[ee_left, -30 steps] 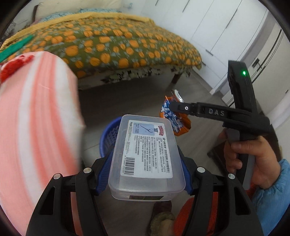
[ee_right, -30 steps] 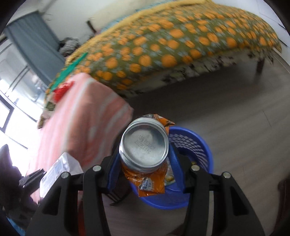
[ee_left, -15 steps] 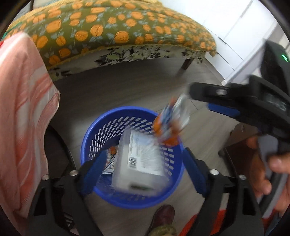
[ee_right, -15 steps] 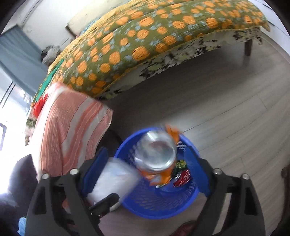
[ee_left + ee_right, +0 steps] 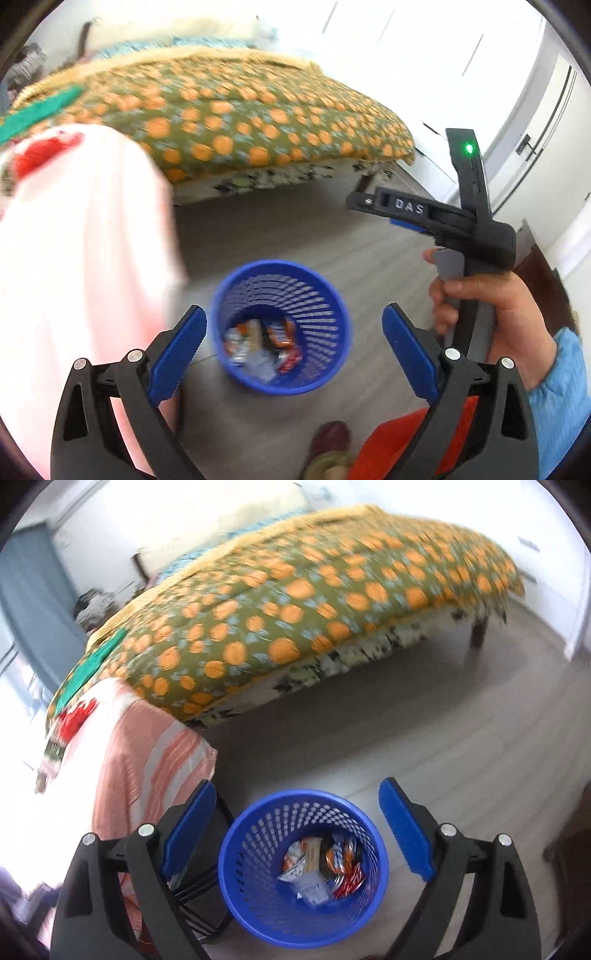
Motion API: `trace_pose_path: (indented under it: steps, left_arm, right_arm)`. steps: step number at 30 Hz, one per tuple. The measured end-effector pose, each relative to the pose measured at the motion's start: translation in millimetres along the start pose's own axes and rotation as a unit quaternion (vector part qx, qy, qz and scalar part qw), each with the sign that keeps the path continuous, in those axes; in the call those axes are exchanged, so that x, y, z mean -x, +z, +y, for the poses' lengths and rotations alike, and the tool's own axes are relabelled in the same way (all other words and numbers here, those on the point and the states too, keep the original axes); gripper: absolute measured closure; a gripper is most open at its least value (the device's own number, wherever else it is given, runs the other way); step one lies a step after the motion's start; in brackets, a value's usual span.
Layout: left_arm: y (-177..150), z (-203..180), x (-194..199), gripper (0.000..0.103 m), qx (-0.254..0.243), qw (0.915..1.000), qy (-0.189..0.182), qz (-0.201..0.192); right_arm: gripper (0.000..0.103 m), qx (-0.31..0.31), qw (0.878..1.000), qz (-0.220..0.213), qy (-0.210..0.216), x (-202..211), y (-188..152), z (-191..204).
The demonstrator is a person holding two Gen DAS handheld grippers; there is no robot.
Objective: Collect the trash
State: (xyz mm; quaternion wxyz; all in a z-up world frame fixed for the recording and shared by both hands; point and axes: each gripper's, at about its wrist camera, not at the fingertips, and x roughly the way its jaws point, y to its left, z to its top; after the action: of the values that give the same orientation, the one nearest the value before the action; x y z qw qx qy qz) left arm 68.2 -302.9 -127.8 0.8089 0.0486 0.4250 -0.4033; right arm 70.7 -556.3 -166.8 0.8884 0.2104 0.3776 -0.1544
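Both loads are now lying in the blue basket [image 5: 303, 864]: a second ago the left tongs [image 5: 293, 354] were clamping a clear plastic box and the right tongs [image 5: 297, 830] a can with an orange wrapper. Jaws on both have just been opening and are standing wide, with nothing between them.

Each pair is hanging above the basket, pointing steeply down into it, which reads as a drop-from-above release so the trash falls straight in. Trash [image 5: 321, 864] is sitting at the basket bottom: wrappers, a red-labelled piece, the clear box.

Around the basket: a bench draped in pink striped cloth [image 5: 147, 760] is standing just beside it on the left, dark metal legs touching close to the rim. Beyond the basket, a bed with an orange-dotted cover [image 5: 295, 602] is running across the room. A hand [image 5: 495, 317] in a blue sleeve is gripping the right handle, to the basket's right. A shoe [image 5: 328, 439] is showing just below the basket. Both views are blurring; the floor around the basket looks bare.
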Motion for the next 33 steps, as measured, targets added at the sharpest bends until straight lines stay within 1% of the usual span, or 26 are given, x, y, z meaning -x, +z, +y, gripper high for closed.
trace_pose_path:
  steps: [3, 4, 5, 6, 7, 9, 10, 11, 14, 16, 19, 23, 25, 26, 28, 29, 32, 33]
  left_arm:
    - [-8, 29, 29, 0.008, 0.008, 0.999, 0.043, -0.01]
    - [-13, 46, 42, 0.008, 0.019, 0.9977, 0.063, -0.016]
    - [-16, 59, 49, 0.008, 0.028, 0.9968, 0.073, -0.019]
    - [-20, 73, 57, 0.008, 0.037, 0.9956, 0.083, -0.021]
    - [-26, 87, 65, 0.008, 0.046, 0.9939, 0.098, -0.023]
    - [-36, 116, 79, 0.008, 0.061, 0.9892, 0.131, -0.022]
    - [-43, 133, 87, 0.008, 0.069, 0.9854, 0.154, -0.021]
    - [-48, 144, 92, 0.008, 0.074, 0.9828, 0.168, -0.021]
    - [-61, 180, 109, 0.008, 0.091, 0.9726, 0.213, -0.022]
    - [-70, 202, 120, 0.008, 0.107, 0.9663, 0.233, -0.02]
    - [-82, 224, 133, 0.008, 0.129, 0.962, 0.24, -0.019]
    - [-91, 236, 138, 0.006, 0.135, 0.9579, 0.253, -0.013]
    - [-95, 240, 139, 0.006, 0.139, 0.957, 0.255, -0.009]
    - [-96, 242, 142, 0.006, 0.143, 0.958, 0.248, -0.011]
    - [-99, 244, 146, 0.005, 0.144, 0.9585, 0.245, -0.015]
    - [-100, 245, 145, 0.005, 0.143, 0.9586, 0.246, -0.014]
    - [-101, 243, 145, 0.005, 0.139, 0.9593, 0.245, -0.014]
    - [-101, 244, 145, 0.005, 0.14, 0.9601, 0.242, -0.014]
  right_arm:
    - [0.015, 0.057, 0.998, -0.021, 0.003, 11, -8, 37]
    - [0.015, 0.076, 0.997, -0.028, 0.003, 14, -12, 49]
    - [0.015, 0.107, 0.994, -0.037, 0.002, 18, -18, 68]
    - [0.015, 0.124, 0.991, -0.042, 0.002, 20, -22, 78]
    - [0.015, 0.154, 0.987, -0.05, 0.003, 23, -30, 95]
    - [0.015, 0.19, 0.98, -0.059, 0.004, 26, -40, 119]
    - [0.015, 0.206, 0.977, -0.061, 0.005, 27, -47, 131]
    - [0.015, 0.222, 0.973, -0.061, 0.009, 28, -55, 145]
    - [0.015, 0.25, 0.967, -0.043, 0.033, 25, -79, 183]
    - [0.015, 0.264, 0.963, -0.028, 0.05, 21, -90, 206]
    - [0.015, 0.292, 0.953, -0.007, 0.076, 17, -104, 252]
    - [0.015, 0.296, 0.951, 0.006, 0.092, 9, -102, 295]
    - [0.015, 0.293, 0.952, 0.018, 0.091, -2, -97, 314]
    - [0.015, 0.288, 0.953, 0.022, 0.087, -12, -91, 324]
    - [0.015, 0.282, 0.956, 0.033, 0.072, -31, -83, 338]
    - [0.015, 0.281, 0.957, 0.035, 0.068, -35, -84, 342]
    - [0.015, 0.298, 0.952, 0.039, 0.049, -51, -86, 354]
    - [0.013, 0.302, 0.951, 0.042, 0.045, -54, -87, 355]
